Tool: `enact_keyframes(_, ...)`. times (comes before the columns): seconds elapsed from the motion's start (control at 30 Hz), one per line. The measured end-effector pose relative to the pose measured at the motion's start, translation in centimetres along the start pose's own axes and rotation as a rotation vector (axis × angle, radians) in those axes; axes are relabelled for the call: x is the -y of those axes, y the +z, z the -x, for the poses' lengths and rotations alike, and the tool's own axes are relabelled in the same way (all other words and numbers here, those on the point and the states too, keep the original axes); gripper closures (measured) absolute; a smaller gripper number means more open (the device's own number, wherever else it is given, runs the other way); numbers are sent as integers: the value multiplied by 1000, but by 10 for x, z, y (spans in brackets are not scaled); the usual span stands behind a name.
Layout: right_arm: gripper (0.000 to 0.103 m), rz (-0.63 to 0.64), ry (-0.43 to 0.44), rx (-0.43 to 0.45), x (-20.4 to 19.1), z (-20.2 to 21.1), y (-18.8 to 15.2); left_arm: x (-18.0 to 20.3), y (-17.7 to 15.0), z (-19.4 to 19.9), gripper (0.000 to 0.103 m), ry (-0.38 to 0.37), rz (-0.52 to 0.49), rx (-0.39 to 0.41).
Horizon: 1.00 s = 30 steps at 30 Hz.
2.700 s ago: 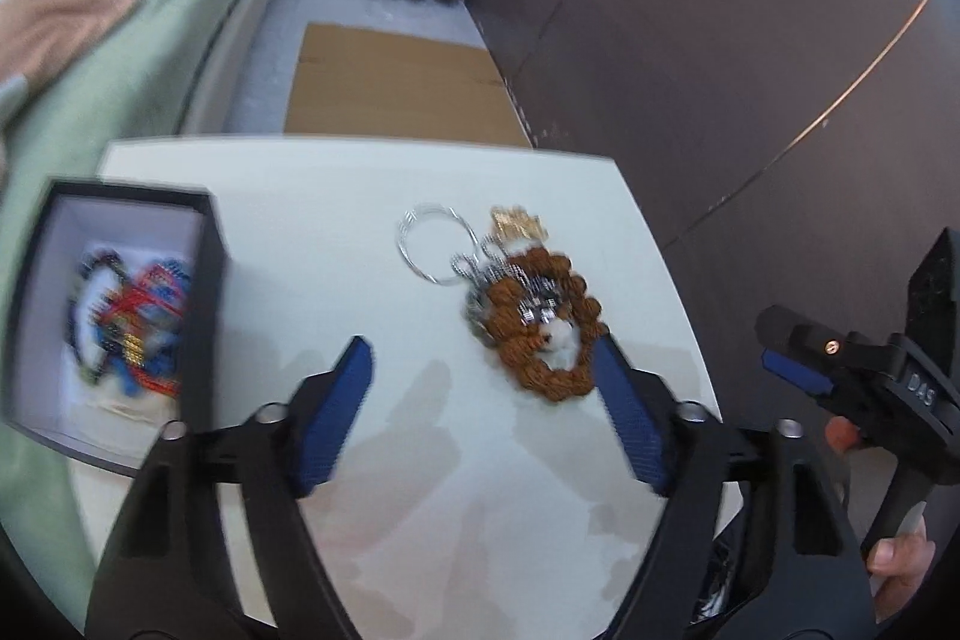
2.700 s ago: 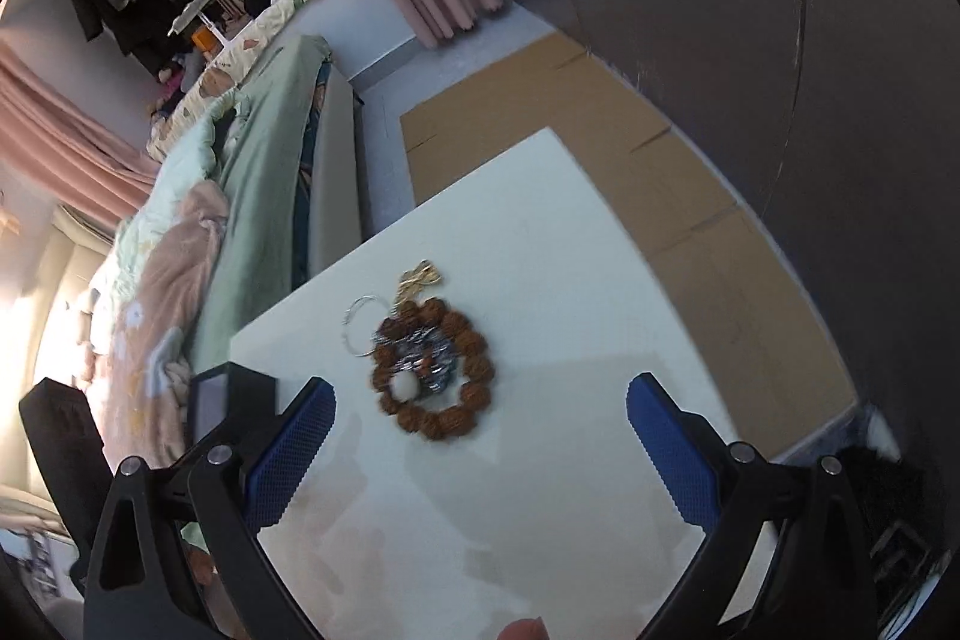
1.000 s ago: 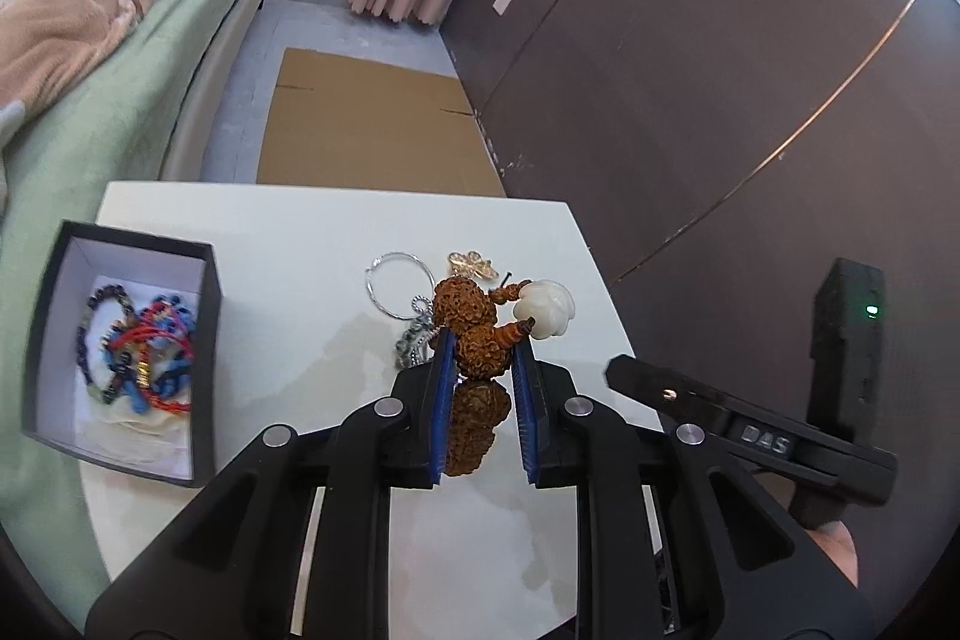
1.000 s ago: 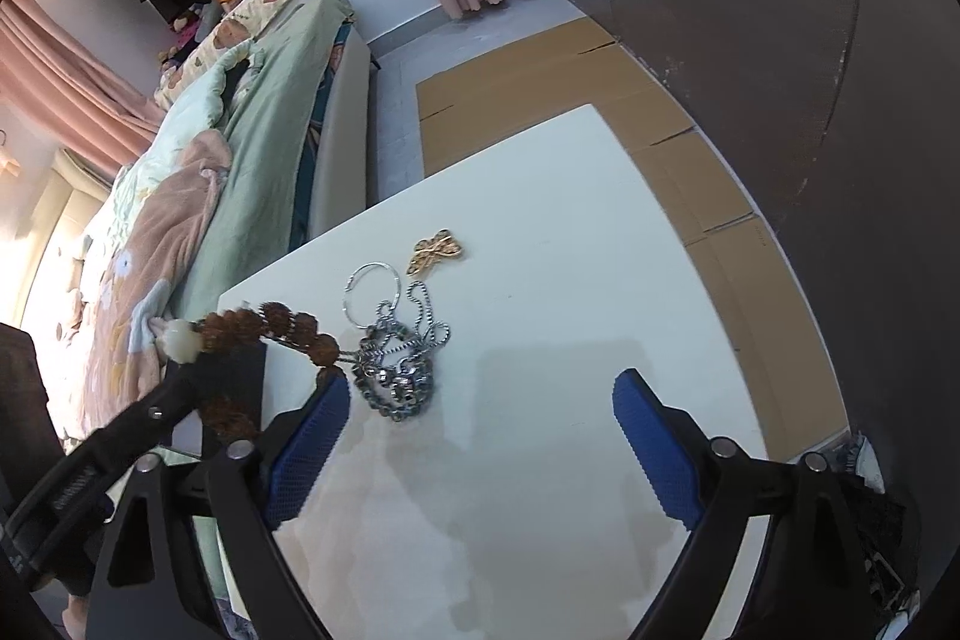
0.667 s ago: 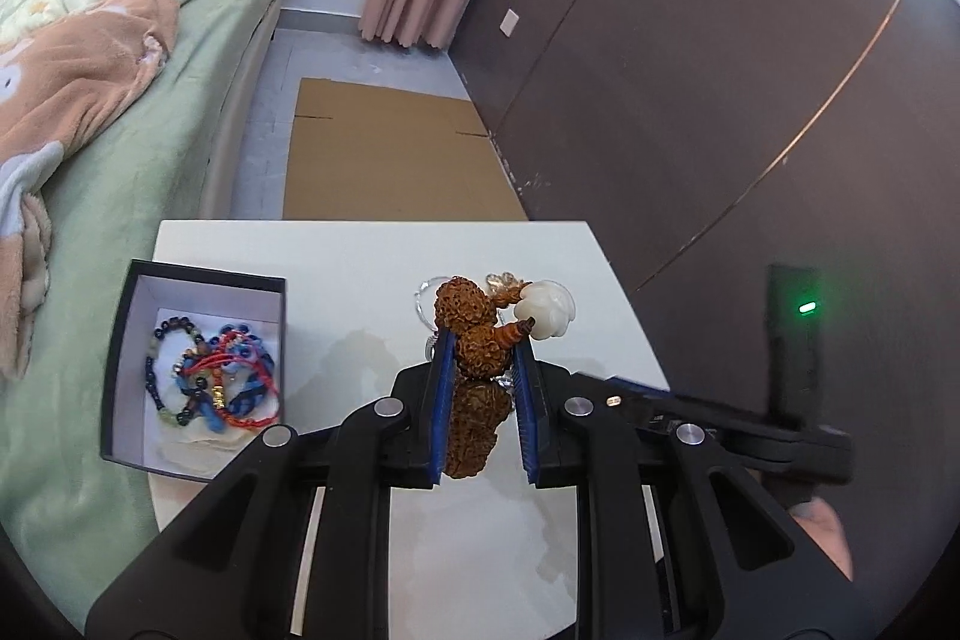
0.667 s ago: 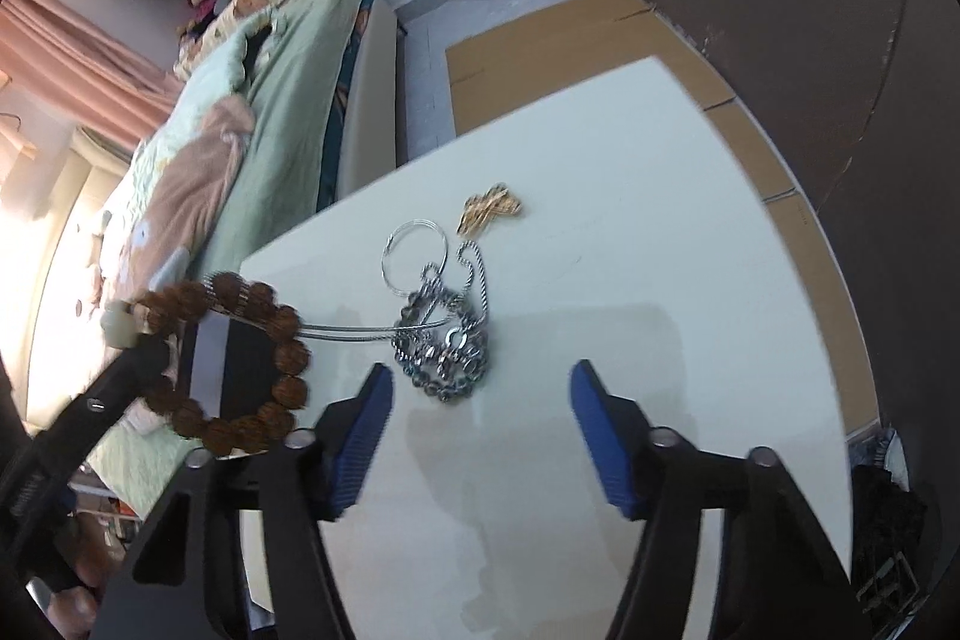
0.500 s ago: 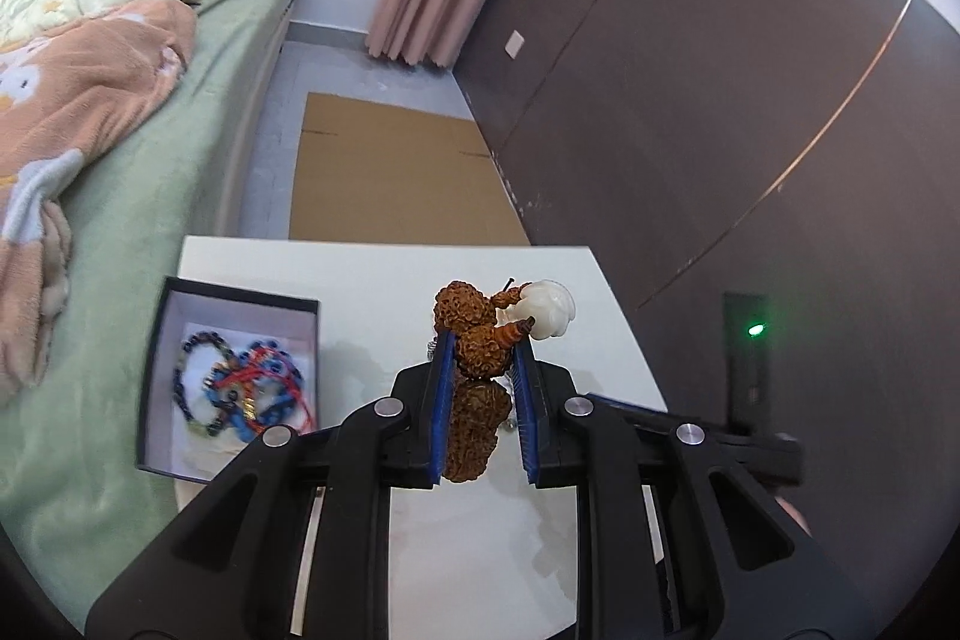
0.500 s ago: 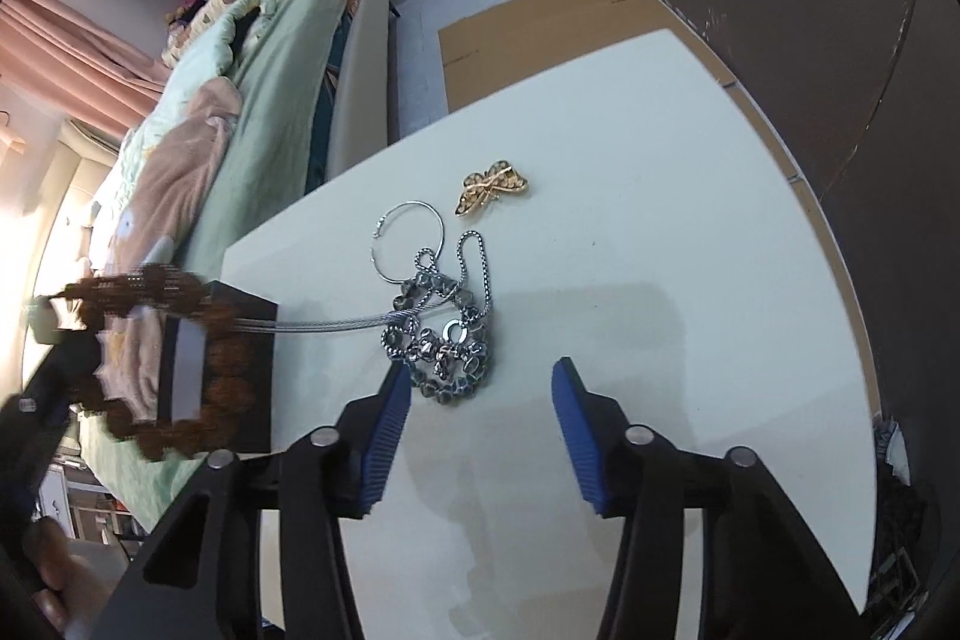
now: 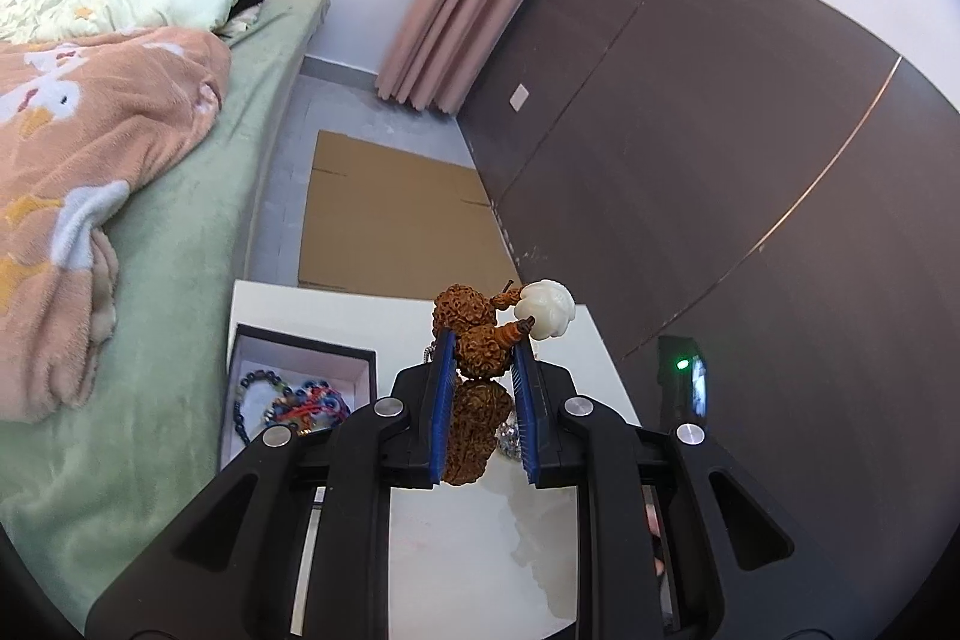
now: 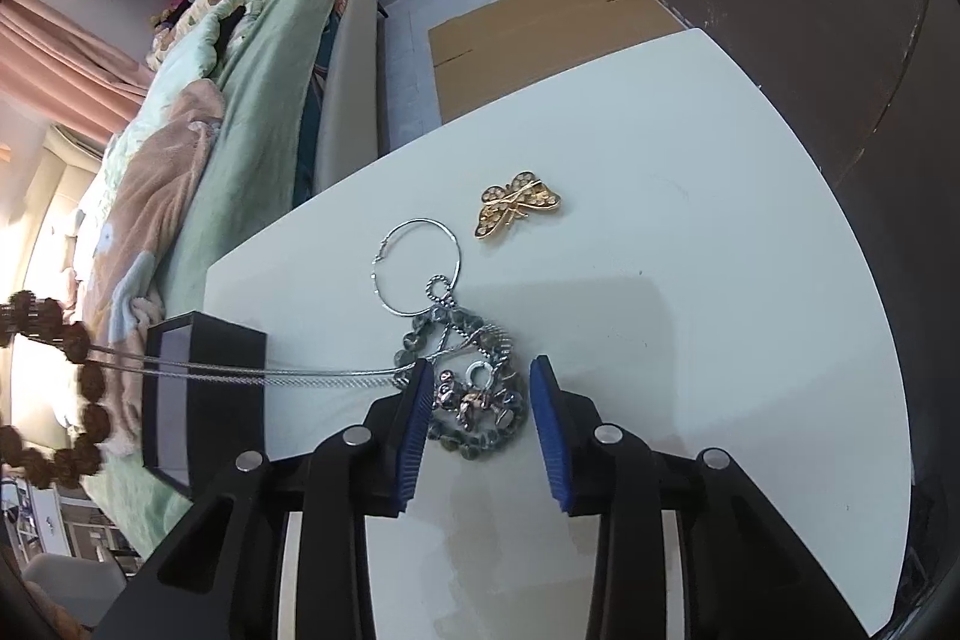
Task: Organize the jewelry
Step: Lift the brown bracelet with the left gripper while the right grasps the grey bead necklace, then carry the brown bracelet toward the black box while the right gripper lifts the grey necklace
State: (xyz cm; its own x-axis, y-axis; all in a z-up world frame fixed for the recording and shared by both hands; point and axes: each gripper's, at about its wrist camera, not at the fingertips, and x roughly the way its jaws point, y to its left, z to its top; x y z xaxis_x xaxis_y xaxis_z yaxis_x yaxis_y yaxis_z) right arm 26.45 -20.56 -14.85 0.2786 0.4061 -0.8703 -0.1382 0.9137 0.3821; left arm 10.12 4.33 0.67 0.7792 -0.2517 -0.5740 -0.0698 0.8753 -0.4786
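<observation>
My left gripper [image 9: 480, 370] is shut on a brown bead bracelet [image 9: 474, 340] with a white bead [image 9: 547, 309] and holds it above the white table [image 9: 474, 550]. The bracelet also shows in the right wrist view [image 10: 72, 340] at the far left, with a silver chain [image 10: 270, 375] stretched taut from it to a pile of grey bead jewelry [image 10: 474, 400] on the table. My right gripper [image 10: 480, 400] sits over that pile, jaws partly closed around it, not clamped. The black jewelry box [image 9: 294, 388] holds several bracelets.
A silver hoop [image 10: 420, 268] and a gold butterfly brooch [image 10: 519, 208] lie on the table [image 10: 690, 232] beyond the pile. The box [image 10: 198, 400] stands at the table's left edge next to a green bed [image 9: 180, 250]. Flat cardboard [image 9: 390, 226] lies on the floor.
My left gripper has lifted the brown bracelet higher and leftward, pulling the silver chain taut. My right gripper has moved down over the grey bead pile and narrowed its jaws.
</observation>
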Motion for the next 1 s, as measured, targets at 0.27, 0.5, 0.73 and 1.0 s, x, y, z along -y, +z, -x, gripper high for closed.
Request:
enact_keyframes(0.27,78,14,-85,-7,-3,-9,1,-11,8,15,84,5,11,34)
enact_keyframes(0.5,85,56,-132,-15,-9,-22,5,-7,10,24,84,-18,4,48)
enact_keyframes(0.73,94,60,-101,33,-7,-3,10,-3,16,43,84,-40,-6,85)
enact_keyframes(1.0,95,43,36,161,-16,53,14,19,25,57,84,-71,-53,104)
